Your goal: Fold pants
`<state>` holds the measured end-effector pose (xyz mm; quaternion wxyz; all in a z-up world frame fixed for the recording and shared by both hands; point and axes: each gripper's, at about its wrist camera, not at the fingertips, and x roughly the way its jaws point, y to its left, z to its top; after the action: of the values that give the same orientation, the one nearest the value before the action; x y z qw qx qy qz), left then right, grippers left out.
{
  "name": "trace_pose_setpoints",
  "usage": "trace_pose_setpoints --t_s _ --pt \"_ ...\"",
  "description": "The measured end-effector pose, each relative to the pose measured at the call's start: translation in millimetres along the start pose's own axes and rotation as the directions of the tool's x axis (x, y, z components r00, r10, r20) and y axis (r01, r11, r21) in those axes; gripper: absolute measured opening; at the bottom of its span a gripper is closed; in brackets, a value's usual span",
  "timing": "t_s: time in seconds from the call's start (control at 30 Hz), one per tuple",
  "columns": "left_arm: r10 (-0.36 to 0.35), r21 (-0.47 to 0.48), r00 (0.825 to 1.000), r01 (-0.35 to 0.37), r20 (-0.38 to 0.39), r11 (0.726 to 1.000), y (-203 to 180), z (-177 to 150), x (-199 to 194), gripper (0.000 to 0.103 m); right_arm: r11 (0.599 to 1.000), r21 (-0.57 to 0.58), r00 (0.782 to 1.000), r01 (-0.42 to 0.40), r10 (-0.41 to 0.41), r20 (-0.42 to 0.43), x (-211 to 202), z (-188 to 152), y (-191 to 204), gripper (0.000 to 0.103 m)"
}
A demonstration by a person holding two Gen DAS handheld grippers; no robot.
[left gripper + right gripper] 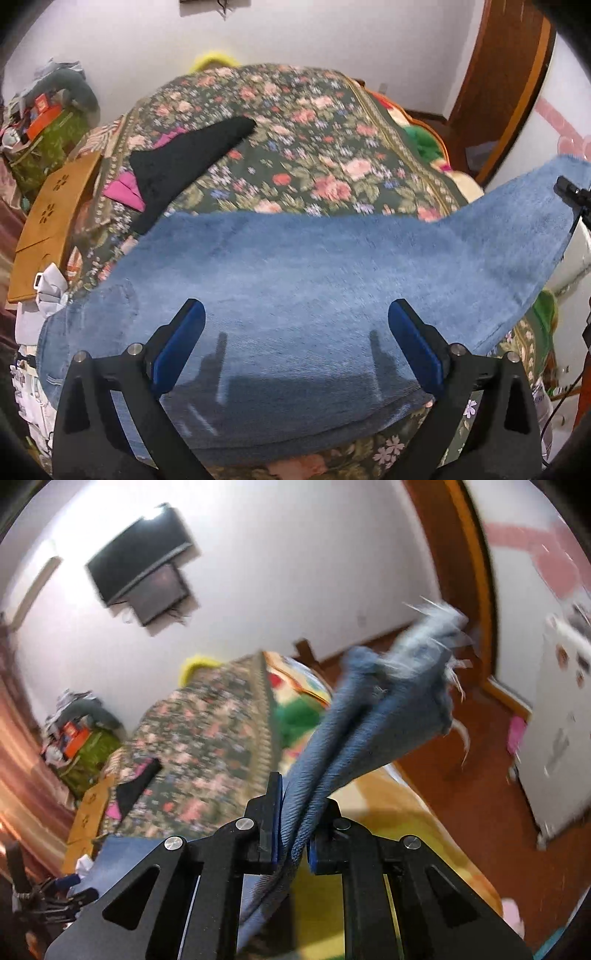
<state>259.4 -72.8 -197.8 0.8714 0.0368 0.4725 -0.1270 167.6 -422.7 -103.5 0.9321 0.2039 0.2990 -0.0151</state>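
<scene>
Blue denim pants (295, 277) lie across a floral bedspread (295, 129). My left gripper (295, 310) hovers just over the waist end, open, its blue pads (181, 343) wide apart with nothing between them. One pant leg (517, 221) lifts off the bed toward the right edge of the left wrist view. In the right wrist view my right gripper (301, 794) is shut on that bunched leg (351, 720), raised above the bed. The frayed hem (432, 646) sticks out beyond the fingers.
A black garment (184, 162) and a pink cloth (123, 190) lie on the bed's far left. A wooden board (55, 218) leans beside it, with a cluttered pile (44, 122) behind. A wooden door frame (498, 92) and a white cabinet (554, 720) stand on the right.
</scene>
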Motion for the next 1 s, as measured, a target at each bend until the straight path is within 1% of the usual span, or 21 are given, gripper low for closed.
trace_pose_setpoints --t_s 0.13,0.23,0.4,0.57,0.67,0.73,0.87,1.0 --pt "-0.004 -0.030 0.999 0.005 0.042 1.000 16 4 -15 0.100 0.994 -0.086 0.997 -0.061 0.064 0.033 -1 13 47 0.009" --pt "0.006 -0.051 0.997 -0.002 0.072 0.999 31 5 -25 0.100 0.985 -0.138 0.993 -0.106 0.112 0.038 2 16 77 0.009" --pt "0.015 -0.103 0.995 -0.005 0.100 0.995 55 1 -35 0.100 0.963 -0.193 0.981 -0.189 0.192 -0.007 23 9 119 0.008" --pt "0.025 -0.150 0.994 -0.008 0.110 0.989 80 -9 -42 0.100 0.932 -0.231 0.960 -0.278 0.262 -0.098 49 -12 159 0.008" --pt "0.037 -0.168 0.993 -0.017 0.114 0.986 92 -14 -46 0.100 0.910 -0.262 0.943 -0.322 0.285 -0.170 65 -30 186 0.008" --pt "0.043 -0.180 0.992 -0.022 0.115 0.983 98 -17 -48 0.100 0.897 -0.274 0.931 -0.347 0.294 -0.215 72 -43 194 0.008" --pt "0.053 -0.204 0.991 -0.028 0.120 0.979 110 -23 -53 0.100 0.858 -0.334 0.904 -0.390 0.288 -0.317 89 -75 221 0.008" --pt "0.060 -0.224 0.991 -0.032 0.119 0.974 120 -28 -55 0.100 0.816 -0.399 0.876 -0.418 0.245 -0.416 104 -108 239 0.008"
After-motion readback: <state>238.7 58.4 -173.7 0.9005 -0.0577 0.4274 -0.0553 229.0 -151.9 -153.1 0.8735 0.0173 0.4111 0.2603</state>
